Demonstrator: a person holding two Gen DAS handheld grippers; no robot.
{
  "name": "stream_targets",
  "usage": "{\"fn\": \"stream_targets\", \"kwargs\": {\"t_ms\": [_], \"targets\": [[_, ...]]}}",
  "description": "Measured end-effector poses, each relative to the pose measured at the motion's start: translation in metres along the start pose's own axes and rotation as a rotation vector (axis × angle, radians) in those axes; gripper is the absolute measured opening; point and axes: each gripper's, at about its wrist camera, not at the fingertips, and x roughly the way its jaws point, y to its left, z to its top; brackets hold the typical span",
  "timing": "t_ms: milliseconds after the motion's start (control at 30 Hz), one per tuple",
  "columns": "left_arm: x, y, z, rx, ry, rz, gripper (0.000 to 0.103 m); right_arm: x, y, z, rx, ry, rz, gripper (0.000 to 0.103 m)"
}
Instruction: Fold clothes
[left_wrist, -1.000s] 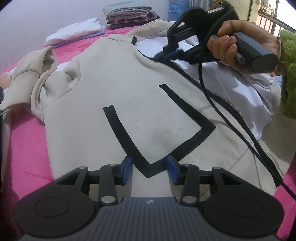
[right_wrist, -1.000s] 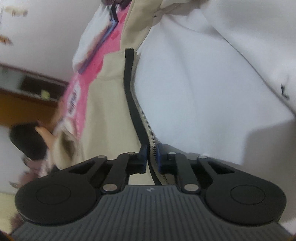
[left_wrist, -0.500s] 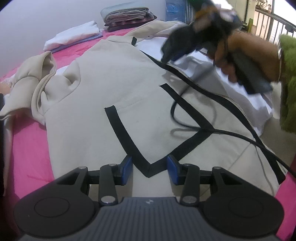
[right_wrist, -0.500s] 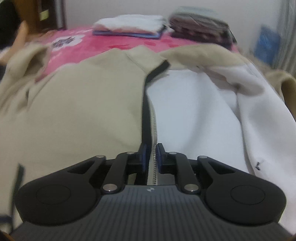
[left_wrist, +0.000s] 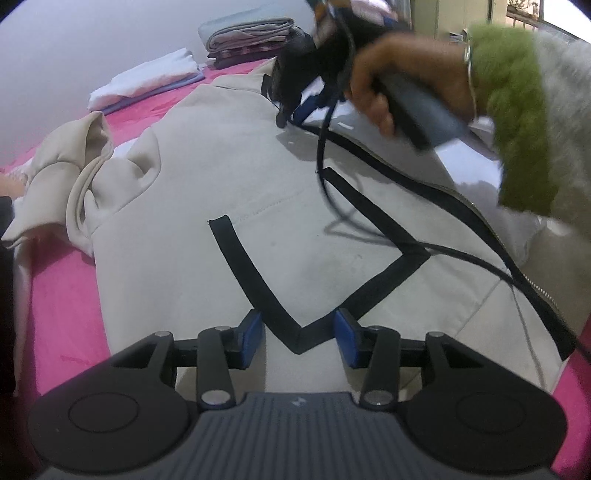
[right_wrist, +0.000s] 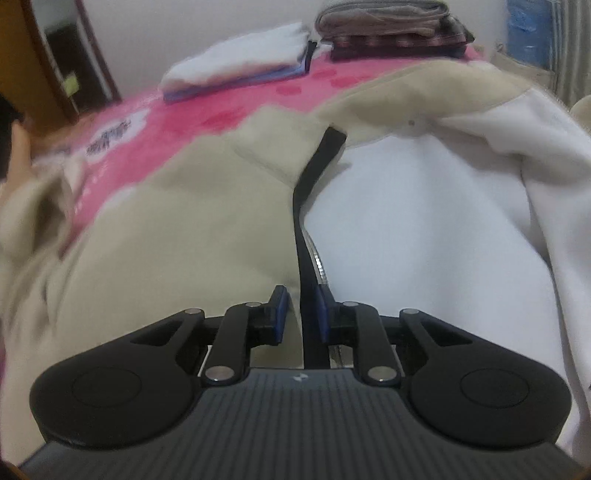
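Beige jacket (left_wrist: 229, 177) flat on pink bed (left_wrist: 59, 306) | left claw (left_wrist: 299, 334) agape — right claw (right_wrist: 300, 314) parted, astride black zipper band (right_wrist: 308, 206)

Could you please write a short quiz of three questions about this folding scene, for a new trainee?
1. True or false: the left gripper is shut on the beige jacket.
2. Which part of the jacket runs between the open fingers of the right gripper?
A. a sleeve cuff
B. the black zipper edge
C. the hood
3. Fill the gap: behind the jacket, on the pink bedspread, lie two stacks of ____ clothes.

Key:
1. False; it is open, with the point of the black pocket trim lying between its fingers.
2. B
3. folded
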Motion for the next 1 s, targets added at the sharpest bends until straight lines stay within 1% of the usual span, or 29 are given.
{"fn": "stream_targets", "kwargs": {"t_ms": [33,67,100,167,200,233,300,333,367,433,500,567,600,667,733,833,900,933,967,1000], "targets": [[0.0,0.0,0.001,-0.006,0.002,-0.001,0.046,-0.006,0.003,0.006,0.018,0.012,-0.003,0.019],[0.0,0.001,0.001,-0.011,0.005,-0.001,0.046,-0.013,0.008,0.011,0.026,0.017,0.003,0.019],[0.001,0.001,0.002,-0.016,0.008,-0.001,0.046,-0.022,0.016,0.015,0.006,0.003,0.029,0.019],[0.0,0.001,0.002,-0.025,0.011,-0.001,0.046,-0.043,0.04,0.021,-0.069,-0.042,0.107,0.019],[0.0,0.001,0.002,-0.029,0.011,-0.001,0.046,-0.053,0.055,0.023,-0.115,-0.061,0.162,0.02],[0.0,0.001,0.002,-0.033,0.012,-0.002,0.046,-0.061,0.075,0.024,-0.183,-0.08,0.224,0.022],[-0.001,0.002,0.002,-0.045,0.013,-0.005,0.046,-0.072,0.119,0.022,-0.363,-0.112,0.328,0.029],[-0.001,0.002,0.001,-0.046,0.011,-0.005,0.046,-0.075,0.141,0.019,-0.461,-0.122,0.371,0.036],[-0.001,0.002,0.001,-0.046,0.01,-0.004,0.046,-0.073,0.163,0.013,-0.584,-0.12,0.394,0.045],[-0.002,0.001,0.0,-0.043,0.008,-0.001,0.046,-0.069,0.21,-0.008,-0.853,-0.106,0.423,0.047],[-0.002,-0.001,0.0,-0.038,0.007,0.003,0.046,-0.069,0.242,-0.03,-1.067,-0.121,0.422,0.052],[-0.002,0.0,0.0,-0.041,0.009,0.003,0.047,-0.063,0.266,-0.051,-1.255,-0.143,0.417,0.06],[-0.002,0.0,0.0,-0.045,0.011,0.002,0.047,-0.059,0.274,-0.056,-1.314,-0.152,0.414,0.061],[-0.002,0.0,0.0,-0.051,0.013,0.0,0.047,-0.046,0.287,-0.061,-1.398,-0.16,0.401,0.066],[-0.002,0.002,0.001,-0.056,0.015,-0.002,0.047,-0.028,0.296,-0.062,-1.436,-0.153,0.376,0.068],[-0.002,0.002,0.002,-0.06,0.017,-0.004,0.047,-0.008,0.305,-0.066,-1.469,-0.141,0.351,0.068],[-0.001,0.004,0.002,-0.065,0.018,-0.006,0.048,0.002,0.309,-0.068,-1.474,-0.143,0.332,0.065],[-0.001,0.005,0.003,-0.067,0.019,-0.008,0.048,0.005,0.311,-0.067,-1.47,-0.147,0.319,0.054],[-0.001,0.005,0.003,-0.07,0.019,-0.009,0.048,0.005,0.312,-0.065,-1.453,-0.154,0.301,0.03],[-0.002,0.006,0.002,-0.075,0.019,-0.012,0.048,0.005,0.314,-0.062,-1.436,-0.161,0.284,0.019]]}}
